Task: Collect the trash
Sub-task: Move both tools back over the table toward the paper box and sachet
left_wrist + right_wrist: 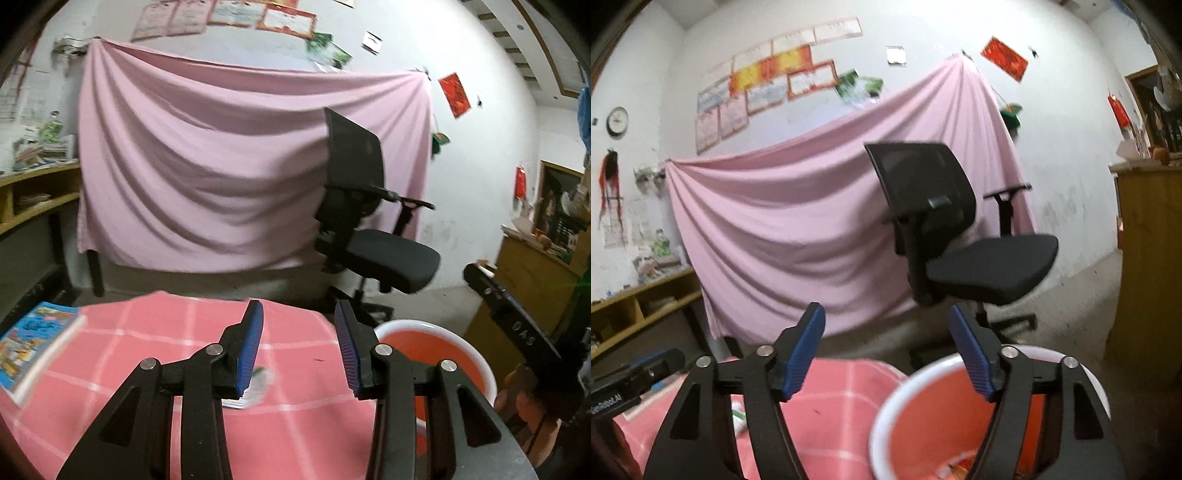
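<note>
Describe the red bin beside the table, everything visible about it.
The bin is a round, open-topped container, red inside with a white rim, and looks like plastic. It stands upright beside the edge of the table with the pink checked cloth, lower than the tabletop. No lid shows. At its bottom lie a few small scraps of trash, too blurred to identify. The right gripper hangs above its opening without touching it. In the left wrist view its rim shows behind that gripper's finger.
</note>
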### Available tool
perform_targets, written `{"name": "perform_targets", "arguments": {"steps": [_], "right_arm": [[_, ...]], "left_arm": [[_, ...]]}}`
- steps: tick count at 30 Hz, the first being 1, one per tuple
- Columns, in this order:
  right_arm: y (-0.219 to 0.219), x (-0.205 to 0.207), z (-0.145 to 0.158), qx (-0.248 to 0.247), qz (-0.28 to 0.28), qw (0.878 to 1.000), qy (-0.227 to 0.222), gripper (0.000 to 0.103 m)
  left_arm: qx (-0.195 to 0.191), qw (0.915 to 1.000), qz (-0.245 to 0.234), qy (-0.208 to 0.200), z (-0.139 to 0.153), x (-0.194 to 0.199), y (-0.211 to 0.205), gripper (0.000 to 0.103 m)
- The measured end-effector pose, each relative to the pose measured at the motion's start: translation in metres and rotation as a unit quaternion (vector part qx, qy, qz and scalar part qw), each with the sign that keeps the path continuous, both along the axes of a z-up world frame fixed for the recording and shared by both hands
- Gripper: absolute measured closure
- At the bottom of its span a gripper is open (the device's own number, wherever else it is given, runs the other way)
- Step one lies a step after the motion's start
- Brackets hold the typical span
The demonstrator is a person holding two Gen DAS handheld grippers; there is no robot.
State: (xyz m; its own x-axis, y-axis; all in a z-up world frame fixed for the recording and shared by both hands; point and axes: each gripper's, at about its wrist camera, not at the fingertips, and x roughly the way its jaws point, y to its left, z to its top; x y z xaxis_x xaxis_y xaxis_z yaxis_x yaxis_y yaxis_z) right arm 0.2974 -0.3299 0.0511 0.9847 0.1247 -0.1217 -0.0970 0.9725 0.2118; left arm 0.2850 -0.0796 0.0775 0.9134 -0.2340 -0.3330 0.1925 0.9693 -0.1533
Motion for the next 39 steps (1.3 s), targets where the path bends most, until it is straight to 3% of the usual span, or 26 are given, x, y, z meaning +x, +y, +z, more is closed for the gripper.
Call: {"name": "perform_targets", "arguments": {"steps": [4,8,10,11,13,17,28,32,39], "right_arm": [[0.030,0.001,0.006,-0.009,0.021,0.999,-0.024,0.021],[0.057,0.002,0.006,-0.023,0.036,0.999,-0.032,0.000],[0.069,0.001,0.006,-0.029,0.043,0.998,-0.039,0.000],[0.077,0.001,0.005,-0.036,0.049,0.997,-0.041,0.000],[0.089,0.000,0.004,-0.048,0.055,0.996,-0.043,0.000],[0.107,-0.006,0.000,-0.073,0.069,0.993,-0.058,0.000],[0.139,-0.003,-0.010,-0.110,0.094,0.988,-0.051,0.000],[0.154,0.006,-0.019,-0.132,0.111,0.985,-0.009,0.000],[0.175,0.046,-0.047,-0.140,0.159,0.967,0.144,0.000]], "left_arm": [[0.001,0.9994,0.032,-0.015,0.002,-0.008,0.032,0.066],[-0.001,0.9969,0.070,-0.036,-0.001,-0.020,0.065,0.043],[-0.006,0.9953,0.085,-0.046,-0.004,-0.025,0.081,0.035],[-0.008,0.9947,0.090,-0.049,-0.006,-0.028,0.089,0.021],[-0.010,0.9938,0.097,-0.053,-0.010,-0.031,0.100,0.006],[-0.021,0.9908,0.118,-0.062,-0.018,-0.037,0.119,0.006],[0.023,0.9853,0.155,-0.068,-0.035,-0.036,0.130,0.006],[0.026,0.9833,0.174,-0.047,-0.041,-0.028,0.141,0.006],[0.025,0.9824,0.184,0.021,-0.057,-0.007,0.156,0.006]]}}
